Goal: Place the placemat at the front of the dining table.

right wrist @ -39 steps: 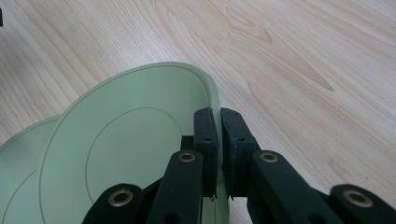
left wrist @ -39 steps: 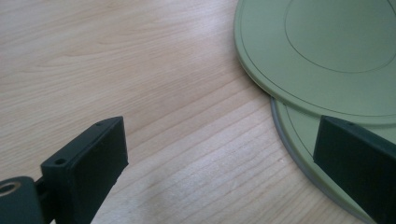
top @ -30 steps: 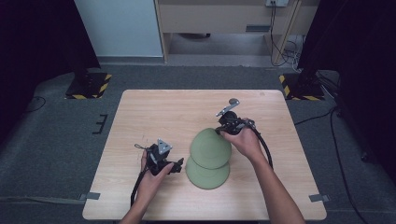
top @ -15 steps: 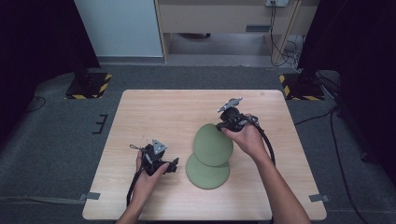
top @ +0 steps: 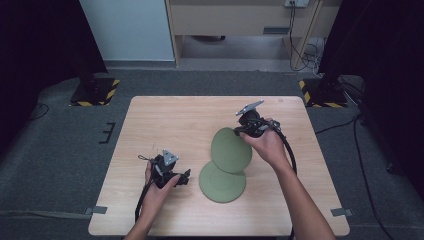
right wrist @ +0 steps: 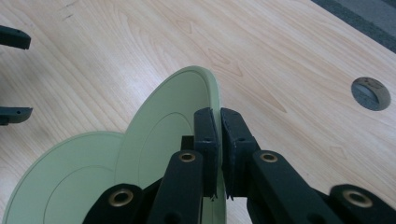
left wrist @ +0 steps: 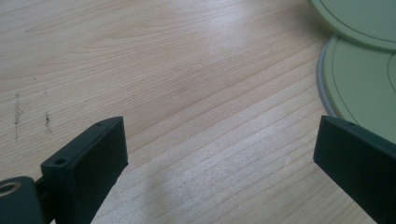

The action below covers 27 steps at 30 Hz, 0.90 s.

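Note:
Two pale green plates are on the wooden table. One plate lies flat near the front middle. The other plate is tilted up on edge above it, lower rim over the flat one. My right gripper is shut on the tilted plate's far rim, with both pads pressed against the rim. My left gripper rests low, just left of the flat plate, jaws wide open with bare wood between them.
The table has a round grey grommet near its far right. Dark floor surrounds the table, with cables and stand bases behind it. The left and far parts of the tabletop are bare wood.
My right gripper has risen with the plate, tipping it steeper and higher off the flat plate. The left gripper has stayed in place.

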### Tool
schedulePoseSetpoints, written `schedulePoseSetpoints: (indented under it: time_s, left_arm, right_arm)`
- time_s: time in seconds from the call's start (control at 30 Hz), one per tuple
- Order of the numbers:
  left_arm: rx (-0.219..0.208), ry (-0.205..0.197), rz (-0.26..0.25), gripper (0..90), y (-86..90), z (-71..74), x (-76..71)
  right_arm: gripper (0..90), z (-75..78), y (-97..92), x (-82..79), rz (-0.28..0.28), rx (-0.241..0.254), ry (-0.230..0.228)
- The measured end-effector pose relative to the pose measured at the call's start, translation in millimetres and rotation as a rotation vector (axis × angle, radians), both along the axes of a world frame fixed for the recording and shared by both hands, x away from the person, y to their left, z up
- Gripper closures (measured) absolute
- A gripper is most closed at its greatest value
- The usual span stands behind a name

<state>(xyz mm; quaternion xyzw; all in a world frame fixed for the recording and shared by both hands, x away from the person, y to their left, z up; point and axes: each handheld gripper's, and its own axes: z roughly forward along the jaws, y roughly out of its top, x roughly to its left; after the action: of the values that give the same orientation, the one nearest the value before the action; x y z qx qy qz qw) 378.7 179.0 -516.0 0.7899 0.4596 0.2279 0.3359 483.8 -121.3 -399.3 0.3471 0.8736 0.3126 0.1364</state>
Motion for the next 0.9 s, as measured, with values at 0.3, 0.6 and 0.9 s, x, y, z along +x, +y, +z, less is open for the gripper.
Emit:
schedulePoseSetpoints:
  time_s: [0.3,0.6,0.9]
  left_arm:
    - [-0.001,0.004,0.005,2.2,1.7,-0.2,0.7]
    - [0.004,0.005,0.002,2.3,0.2,-0.9,0.7]
    - [0.006,0.006,-0.001,2.3,-1.0,-1.2,0.5]
  right_arm:
    - [86.0,7.3,-9.5,-0.4,-0.031,0.012,-0.020]
    - [86.0,12.2,-13.3,2.2,-0.054,0.025,-0.028]
    - [86.0,15.1,-16.5,2.6,-0.061,0.041,-0.030]
